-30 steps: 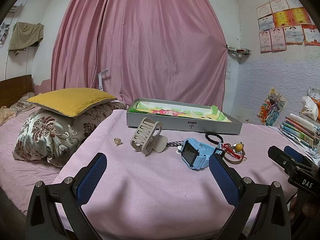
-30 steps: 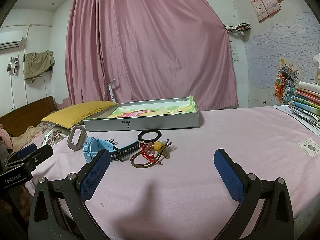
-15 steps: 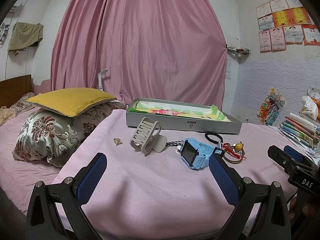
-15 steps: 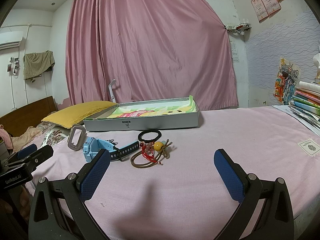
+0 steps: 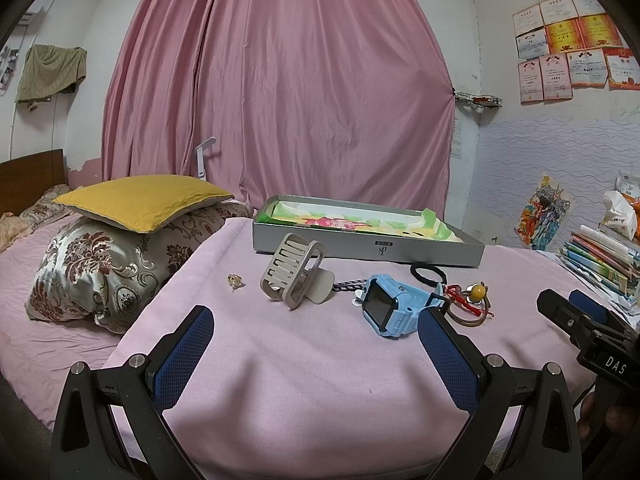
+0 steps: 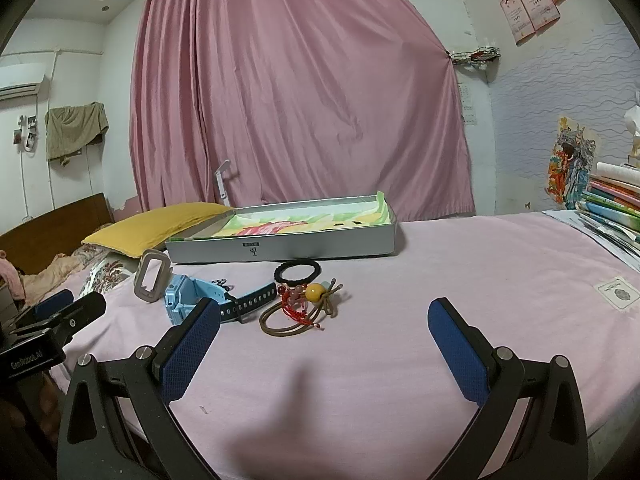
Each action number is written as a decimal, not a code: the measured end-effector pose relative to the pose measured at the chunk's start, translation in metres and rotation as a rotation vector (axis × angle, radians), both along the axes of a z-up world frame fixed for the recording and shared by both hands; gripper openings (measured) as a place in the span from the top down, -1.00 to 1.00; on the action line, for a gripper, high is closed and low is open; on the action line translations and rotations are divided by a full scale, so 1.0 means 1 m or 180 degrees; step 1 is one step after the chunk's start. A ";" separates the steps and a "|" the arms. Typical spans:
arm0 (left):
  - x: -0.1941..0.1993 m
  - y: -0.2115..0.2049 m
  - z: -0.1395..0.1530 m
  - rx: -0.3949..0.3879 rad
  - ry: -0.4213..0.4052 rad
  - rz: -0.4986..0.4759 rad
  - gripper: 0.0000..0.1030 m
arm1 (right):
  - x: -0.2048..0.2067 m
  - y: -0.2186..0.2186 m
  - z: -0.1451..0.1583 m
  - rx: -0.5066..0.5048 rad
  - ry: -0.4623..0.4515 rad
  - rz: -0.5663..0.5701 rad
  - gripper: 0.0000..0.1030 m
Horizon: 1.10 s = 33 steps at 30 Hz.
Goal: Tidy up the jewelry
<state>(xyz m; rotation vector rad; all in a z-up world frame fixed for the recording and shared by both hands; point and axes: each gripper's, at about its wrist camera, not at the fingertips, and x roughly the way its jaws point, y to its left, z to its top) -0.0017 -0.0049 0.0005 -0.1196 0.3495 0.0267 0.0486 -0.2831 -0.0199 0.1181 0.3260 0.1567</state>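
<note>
Hovering wide apart, left gripper (image 5: 316, 344) and right gripper (image 6: 324, 336) before blue watch (image 5: 394, 309)

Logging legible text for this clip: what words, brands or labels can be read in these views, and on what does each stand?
"DAS" on the right gripper body, seen from the left wrist.
"GenRobot.AI" on the left gripper body, seen from the right wrist.
Small logo label on the silver box front wall: too small to read.
Wall certificates: print blurred, unreadable.
Card on the bed: unreadable.
Book stack: no legible titles.
</note>
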 end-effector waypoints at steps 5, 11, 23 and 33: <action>0.001 0.001 -0.004 -0.0003 0.0017 -0.0006 -0.98 | 0.000 -0.001 -0.001 -0.0001 0.0019 0.0011 -0.98; 0.006 0.002 -0.006 -0.0034 0.0084 -0.0084 -0.99 | 0.003 -0.002 0.000 -0.0056 0.0037 0.0006 -0.98; 0.045 0.008 0.002 -0.0477 0.0518 -0.0357 -0.98 | 0.032 -0.012 0.026 -0.0274 0.0225 0.0137 -0.98; 0.080 -0.010 -0.003 -0.0566 0.0973 -0.0504 -0.85 | 0.068 -0.014 0.024 -0.0259 0.0714 0.0429 -0.88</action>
